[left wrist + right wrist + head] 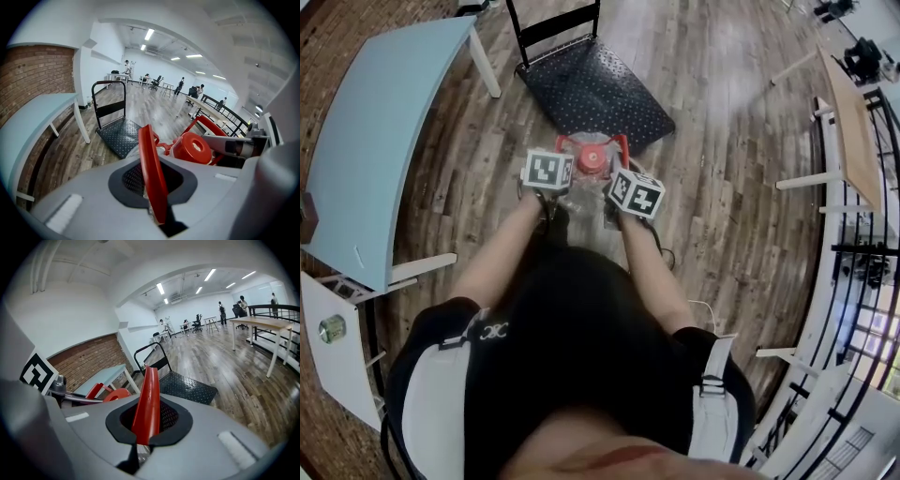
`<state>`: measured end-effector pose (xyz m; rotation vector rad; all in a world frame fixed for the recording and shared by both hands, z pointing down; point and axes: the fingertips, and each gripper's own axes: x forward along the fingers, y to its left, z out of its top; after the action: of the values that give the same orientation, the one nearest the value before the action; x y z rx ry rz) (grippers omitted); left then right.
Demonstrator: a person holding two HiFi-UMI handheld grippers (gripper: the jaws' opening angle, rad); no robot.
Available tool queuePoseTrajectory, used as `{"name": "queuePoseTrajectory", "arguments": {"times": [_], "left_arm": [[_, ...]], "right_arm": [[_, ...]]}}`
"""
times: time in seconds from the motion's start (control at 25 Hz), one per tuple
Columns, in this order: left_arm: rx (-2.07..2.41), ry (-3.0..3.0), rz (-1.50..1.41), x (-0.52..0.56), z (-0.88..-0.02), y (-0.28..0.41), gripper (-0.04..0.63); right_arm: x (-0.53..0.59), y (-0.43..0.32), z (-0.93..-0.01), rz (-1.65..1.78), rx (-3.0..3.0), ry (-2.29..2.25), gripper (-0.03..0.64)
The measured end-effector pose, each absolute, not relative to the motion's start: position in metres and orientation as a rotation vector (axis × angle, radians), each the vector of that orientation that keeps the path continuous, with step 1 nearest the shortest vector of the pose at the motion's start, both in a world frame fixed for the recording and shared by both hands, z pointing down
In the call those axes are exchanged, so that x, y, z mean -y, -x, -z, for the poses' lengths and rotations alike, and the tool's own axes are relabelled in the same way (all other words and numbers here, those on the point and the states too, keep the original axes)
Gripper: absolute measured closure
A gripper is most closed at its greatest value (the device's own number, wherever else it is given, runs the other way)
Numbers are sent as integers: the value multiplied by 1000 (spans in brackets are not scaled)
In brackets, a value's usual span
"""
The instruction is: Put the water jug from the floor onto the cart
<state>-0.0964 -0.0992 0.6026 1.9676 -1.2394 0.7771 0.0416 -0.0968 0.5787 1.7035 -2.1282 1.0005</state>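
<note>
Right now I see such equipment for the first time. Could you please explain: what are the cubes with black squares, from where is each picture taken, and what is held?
No robot here: a person holds a gripper in each hand. The head view looks down from a camera on the person's head; the marked cubes are parts of the grippers. The other two views come from cameras riding on the left gripper and the right gripper. Each is shut on the red handle of the water jug. Ahead on the wooden floor stands the black cart; a pale blue table is at the left.
</note>
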Motion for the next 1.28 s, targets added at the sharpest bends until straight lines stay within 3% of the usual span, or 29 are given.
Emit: {"name": "queuePoseTrajectory", "arguments": {"times": [1.28], "left_arm": [[881,-2035,-942,359,-693,24,565]], "right_arm": [[321,-107,-675,-1209,1782,-1758,594]]}}
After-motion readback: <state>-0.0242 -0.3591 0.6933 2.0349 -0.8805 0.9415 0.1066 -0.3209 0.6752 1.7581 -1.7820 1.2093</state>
